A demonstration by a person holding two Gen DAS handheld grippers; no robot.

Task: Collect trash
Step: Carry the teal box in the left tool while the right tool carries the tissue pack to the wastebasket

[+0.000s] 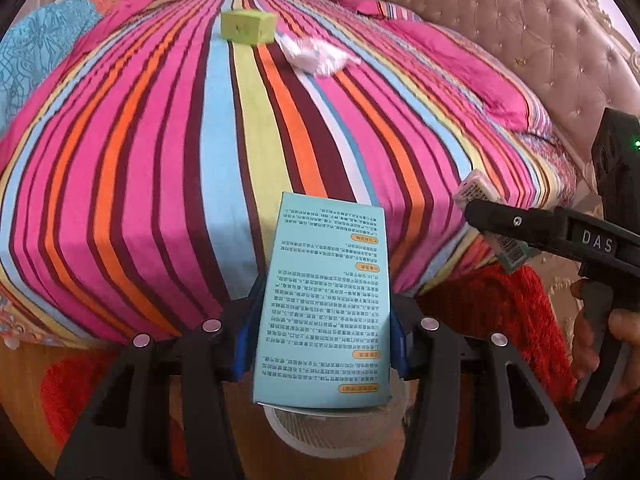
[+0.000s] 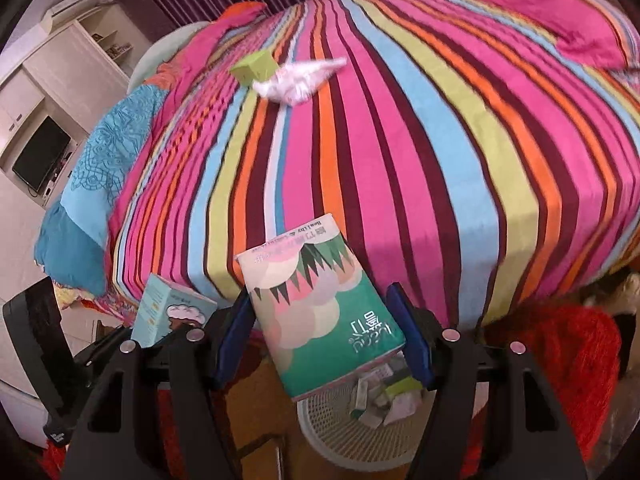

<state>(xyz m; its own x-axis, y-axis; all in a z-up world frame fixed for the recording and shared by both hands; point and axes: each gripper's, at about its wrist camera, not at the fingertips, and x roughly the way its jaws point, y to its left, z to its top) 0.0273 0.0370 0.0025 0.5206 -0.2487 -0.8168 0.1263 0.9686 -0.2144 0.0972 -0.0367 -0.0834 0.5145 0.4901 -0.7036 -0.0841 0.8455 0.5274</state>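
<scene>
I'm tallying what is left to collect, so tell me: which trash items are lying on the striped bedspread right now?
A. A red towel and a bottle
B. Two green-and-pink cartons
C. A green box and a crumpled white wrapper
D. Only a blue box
C: the green box and the crumpled white wrapper lie side by side far up the striped bedspread, while the left gripper and right gripper each hold a carton above the white basket.
</scene>
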